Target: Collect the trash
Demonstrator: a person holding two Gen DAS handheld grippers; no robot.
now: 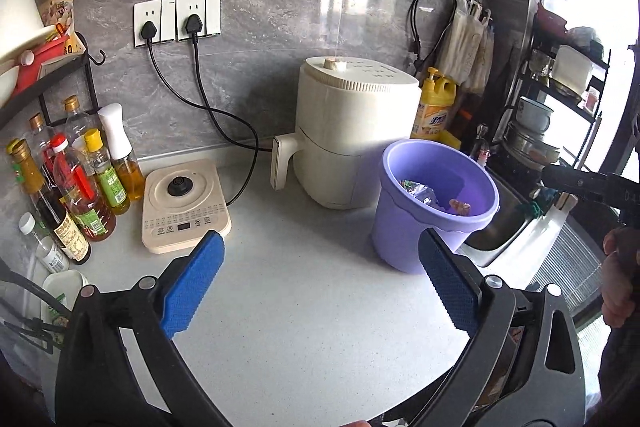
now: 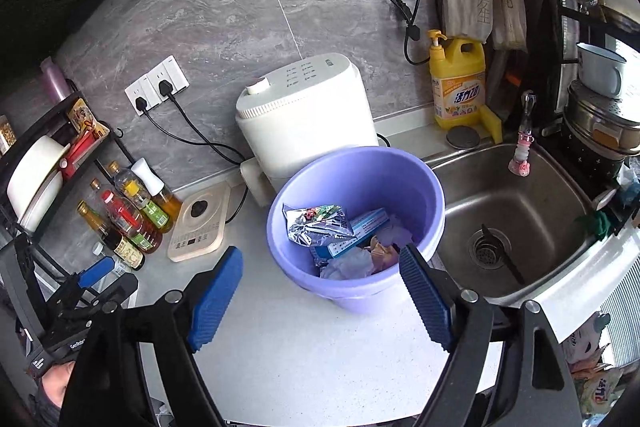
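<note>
A purple bucket (image 2: 356,187) stands on the grey counter (image 2: 280,347) next to the sink. It holds a silver foil wrapper (image 2: 316,223), a blue and white box (image 2: 360,231) and crumpled paper (image 2: 348,265). My right gripper (image 2: 320,287) is open and empty, above the counter at the bucket's near rim. The bucket also shows in the left wrist view (image 1: 436,203), right of centre. My left gripper (image 1: 320,287) is open and empty over the bare counter (image 1: 300,327), left of and nearer than the bucket. It also shows at the lower left of the right wrist view (image 2: 94,273).
A white air fryer (image 1: 352,131) stands behind the bucket. An induction base (image 1: 184,207) and several sauce bottles (image 1: 72,183) are at the left. A steel sink (image 2: 516,211) lies right of the bucket, with a yellow detergent bottle (image 2: 458,83) behind it and a dish rack (image 2: 600,107) at the far right.
</note>
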